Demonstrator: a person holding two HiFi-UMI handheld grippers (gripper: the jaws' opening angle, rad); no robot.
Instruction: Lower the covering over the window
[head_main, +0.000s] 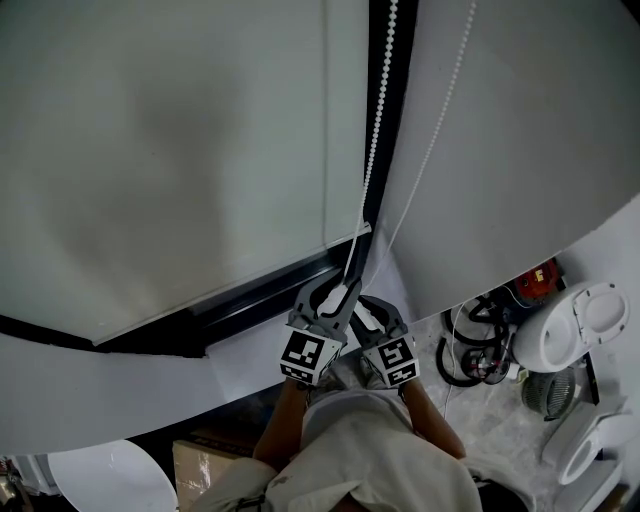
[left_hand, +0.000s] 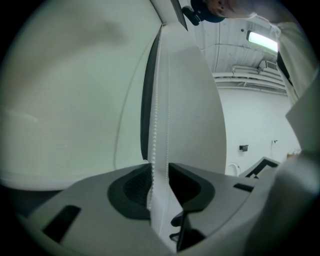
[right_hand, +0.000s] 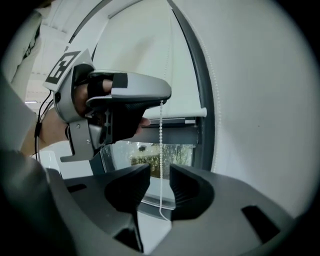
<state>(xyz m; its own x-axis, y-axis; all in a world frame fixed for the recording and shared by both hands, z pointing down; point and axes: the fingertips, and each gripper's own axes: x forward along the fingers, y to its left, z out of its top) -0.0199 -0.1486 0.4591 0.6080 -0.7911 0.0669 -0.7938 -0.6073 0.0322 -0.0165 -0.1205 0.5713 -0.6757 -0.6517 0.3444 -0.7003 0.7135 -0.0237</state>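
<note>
A white roller blind (head_main: 160, 150) covers most of the window, its bottom rail (head_main: 250, 275) just above the dark sill. Its white bead chain (head_main: 372, 150) hangs down the dark frame between the two blinds. My left gripper (head_main: 335, 297) is up at the chain. In the left gripper view the bead chain (left_hand: 154, 150) runs through the gap of my left gripper (left_hand: 159, 172), close to the left pad; the jaws stand apart. Just below, my right gripper (head_main: 378, 312) is open; the bead chain (right_hand: 161, 145) hangs free between the jaws of my right gripper (right_hand: 160, 175). The blind's rail (right_hand: 180, 114) shows above bare glass (right_hand: 150, 155).
A second white blind (head_main: 520, 140) hangs to the right of the chain. On the floor at right lie black cables (head_main: 475, 350), a white seat-like object (head_main: 575, 325) and a round grille (head_main: 545, 390). A cardboard box (head_main: 200, 465) sits at lower left.
</note>
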